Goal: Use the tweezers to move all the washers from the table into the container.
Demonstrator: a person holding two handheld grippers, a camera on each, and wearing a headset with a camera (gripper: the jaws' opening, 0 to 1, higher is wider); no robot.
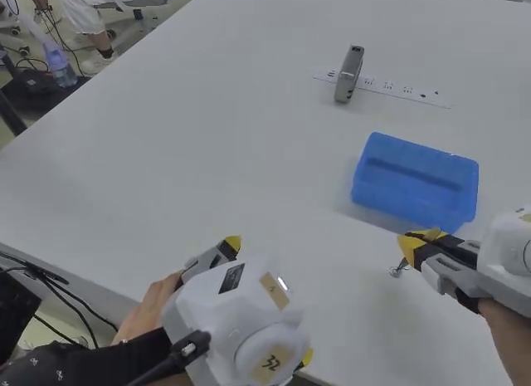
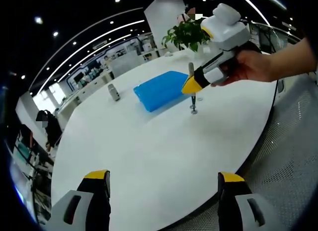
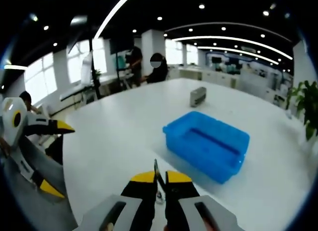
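Plainly, the right tongs (image 3: 155, 178) are pressed together on the thin metal tweezers (image 2: 193, 99), whose tips meet the white counter (image 1: 207, 153) on the near side of the blue rectangular plastic container (image 1: 415, 183), at a small metal bit (image 1: 398, 272), possibly a washer. The left tongs (image 2: 164, 176) hang spread and empty by the counter's near edge. A flat washer could skid away or spring from the tips before clearing the container's wall.

Head view looks down on the table (image 1: 166, 153); both gripper views sit low, sharing the blue container (image 1: 411, 205).
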